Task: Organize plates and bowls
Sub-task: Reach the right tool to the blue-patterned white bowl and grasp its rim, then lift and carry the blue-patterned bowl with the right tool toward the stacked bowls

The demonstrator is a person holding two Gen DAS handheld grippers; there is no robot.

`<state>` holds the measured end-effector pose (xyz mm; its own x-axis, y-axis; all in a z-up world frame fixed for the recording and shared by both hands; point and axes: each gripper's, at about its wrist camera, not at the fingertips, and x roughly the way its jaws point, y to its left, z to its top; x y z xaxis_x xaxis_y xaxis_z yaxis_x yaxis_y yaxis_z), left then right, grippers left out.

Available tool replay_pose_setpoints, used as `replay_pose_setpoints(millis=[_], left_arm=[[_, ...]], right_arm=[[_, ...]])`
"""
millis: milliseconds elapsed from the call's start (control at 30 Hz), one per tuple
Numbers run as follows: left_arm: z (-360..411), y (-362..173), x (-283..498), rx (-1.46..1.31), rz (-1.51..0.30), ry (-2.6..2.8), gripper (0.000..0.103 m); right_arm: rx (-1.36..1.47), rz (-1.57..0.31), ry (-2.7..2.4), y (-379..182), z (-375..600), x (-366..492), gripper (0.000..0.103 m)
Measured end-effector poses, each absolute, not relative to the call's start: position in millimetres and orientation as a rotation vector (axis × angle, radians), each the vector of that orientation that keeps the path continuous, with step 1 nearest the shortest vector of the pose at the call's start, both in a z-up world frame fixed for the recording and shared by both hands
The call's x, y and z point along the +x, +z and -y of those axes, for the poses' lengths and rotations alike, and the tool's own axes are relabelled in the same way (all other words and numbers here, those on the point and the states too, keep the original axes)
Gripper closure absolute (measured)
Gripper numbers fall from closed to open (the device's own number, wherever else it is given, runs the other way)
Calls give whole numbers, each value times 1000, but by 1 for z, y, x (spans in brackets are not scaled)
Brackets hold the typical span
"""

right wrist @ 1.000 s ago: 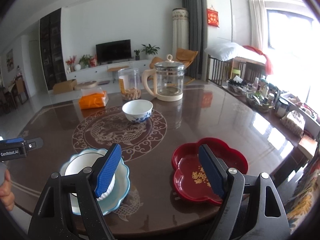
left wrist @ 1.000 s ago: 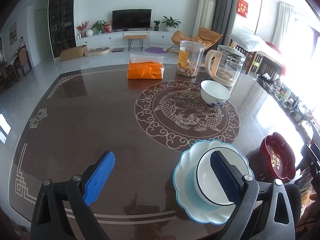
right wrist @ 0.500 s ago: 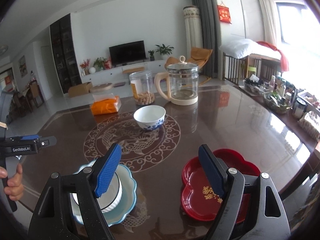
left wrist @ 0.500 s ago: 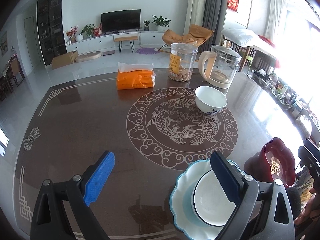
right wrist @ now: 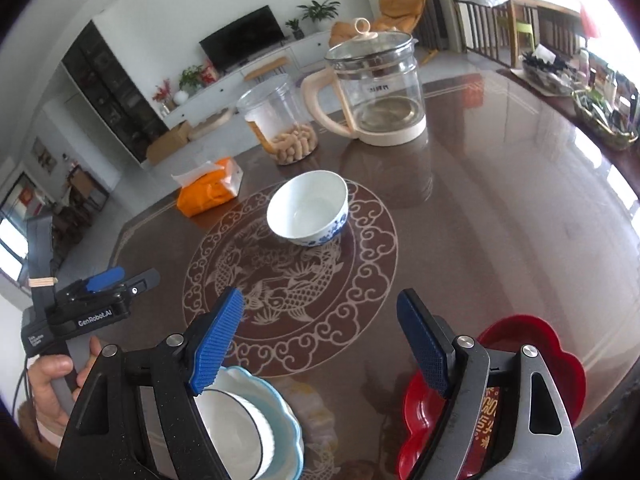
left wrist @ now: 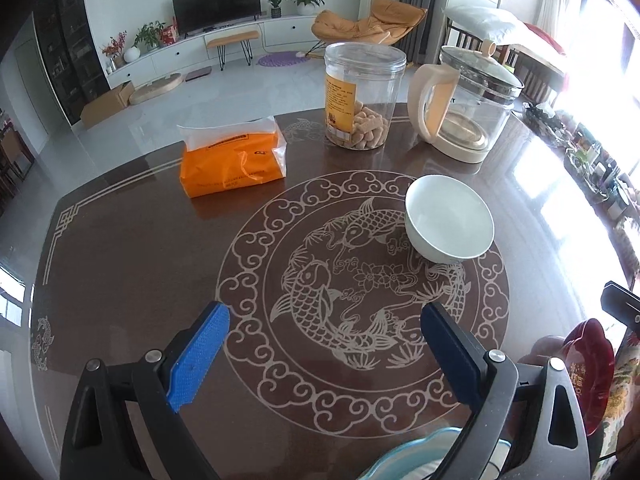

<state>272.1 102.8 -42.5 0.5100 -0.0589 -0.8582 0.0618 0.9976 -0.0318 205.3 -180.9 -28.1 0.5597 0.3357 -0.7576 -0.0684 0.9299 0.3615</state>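
A white bowl with blue pattern (left wrist: 449,223) (right wrist: 307,209) stands on the fish medallion of the dark table (left wrist: 120,264). A white ribbed bowl (right wrist: 232,428) sits in a light-blue scalloped plate (right wrist: 286,420) at the near edge; the plate's rim also shows in the left wrist view (left wrist: 404,454). A red flower-shaped plate (right wrist: 556,364) (left wrist: 592,364) lies to the right. My left gripper (left wrist: 320,340) is open and empty above the medallion; it also shows in the right wrist view (right wrist: 116,280). My right gripper (right wrist: 320,340) is open and empty between the stacked bowl and the red plate.
An orange tissue pack (left wrist: 232,160), a clear snack jar (left wrist: 362,96) and a glass kettle (left wrist: 468,104) stand along the far side of the table. Clutter lines a ledge on the right (right wrist: 592,92).
Both grippers have moved forward and higher over the table. The blue plate with its bowl has slid to the bottom edge of both views. The white patterned bowl looks nearer.
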Motion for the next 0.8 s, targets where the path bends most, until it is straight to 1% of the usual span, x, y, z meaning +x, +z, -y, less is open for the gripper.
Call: replay_pose_setpoints(millis=[167, 233, 300, 333, 400, 467, 500, 533, 567, 600, 633, 700, 733, 767, 800], left_arm=[[-77, -71, 324, -32, -1115, -108, 9], [-64, -82, 339, -20, -1130, -112, 10], [-53, -89, 352, 0, -1137, -106, 15], [-51, -93, 359, -1, -1142, -101, 17], [-48, -98, 370, -24, -1151, -99, 20], [-46, -103, 379, -45, -1159, -100, 25], [-45, -105, 383, -52, -1163, -101, 29], [-44, -109, 387, -58, -1170, -102, 31], [-42, -112, 390, -62, -1179, -106, 38], [-41, -116, 393, -65, -1190, -109, 48], [-40, -120, 396, -70, -1200, -118, 53], [-37, -124, 398, -90, -1206, -149, 67], [-34, -125, 399, -93, -1203, -159, 70], [-31, -125, 399, -90, -1199, -167, 77], [-28, -125, 399, -86, -1195, -178, 84]], right_arm=[[311, -1087, 217, -58, 181, 273, 22], [311, -1109, 208, -67, 179, 292, 22], [320, -1130, 203, -77, 177, 310, 29], [338, -1141, 201, -83, 177, 317, 39], [366, -1157, 199, -94, 178, 330, 51], [381, -1151, 202, -100, 176, 340, 50], [377, -1148, 208, -103, 175, 345, 50], [369, -1149, 216, -105, 172, 349, 50], [359, -1152, 217, -107, 169, 353, 50], [355, -1157, 215, -110, 168, 358, 50], [356, -1164, 214, -113, 167, 362, 51], [357, -1178, 208, -119, 166, 368, 60], [355, -1183, 210, -121, 165, 369, 69], [352, -1187, 212, -123, 165, 371, 78], [352, -1189, 216, -124, 165, 370, 81]])
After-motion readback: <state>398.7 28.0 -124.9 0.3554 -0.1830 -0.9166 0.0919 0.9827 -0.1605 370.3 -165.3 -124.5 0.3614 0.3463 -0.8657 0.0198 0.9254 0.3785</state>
